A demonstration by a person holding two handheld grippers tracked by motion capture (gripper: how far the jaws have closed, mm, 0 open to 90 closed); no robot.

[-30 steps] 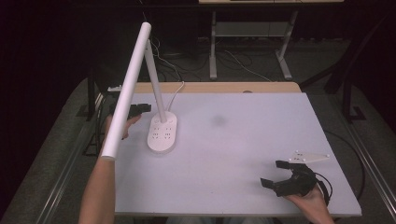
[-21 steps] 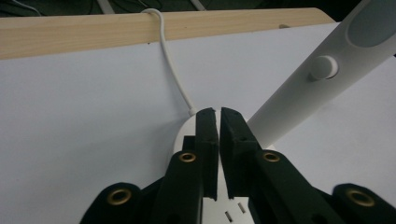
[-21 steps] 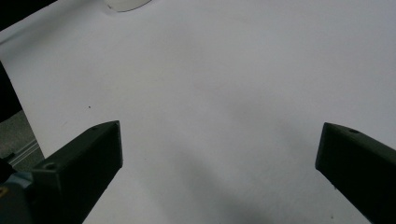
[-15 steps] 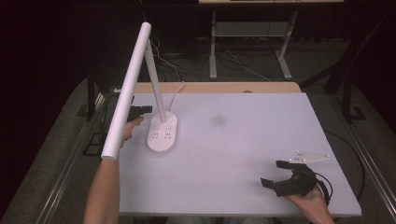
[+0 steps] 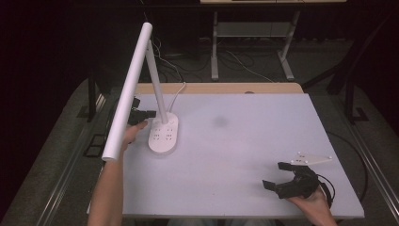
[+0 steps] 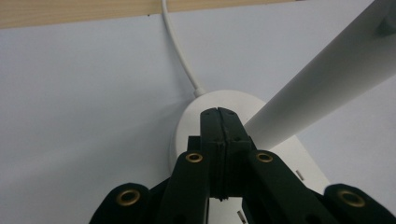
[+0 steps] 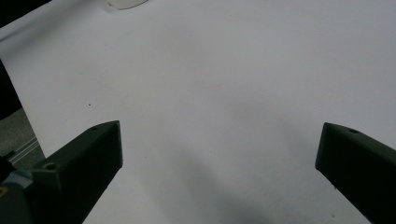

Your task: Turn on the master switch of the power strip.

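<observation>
A white desk lamp stands at the table's left, with an oval base (image 5: 163,137), a slanted stem (image 5: 155,80) and a long bar head (image 5: 127,94) reaching toward the near left. My left gripper (image 5: 149,113) is shut with nothing between its jaws, its tips at the base's left edge beside the foot of the stem. In the left gripper view the shut tips (image 6: 218,112) lie over the base (image 6: 187,126), with the stem (image 6: 327,79) just to their right. I cannot tell whether they touch. My right gripper (image 5: 274,175) stands wide open over bare table at the front right (image 7: 219,140).
The lamp's white cable (image 5: 176,92) (image 6: 180,56) runs from the base over the table's wooden back edge (image 5: 221,88). The pale table top (image 5: 244,136) stretches between the two grippers. Behind the table stand metal legs (image 5: 214,47), with cables on the dark floor.
My left gripper has edged slightly closer to the lamp's base. The right gripper and the lamp have stayed put.
</observation>
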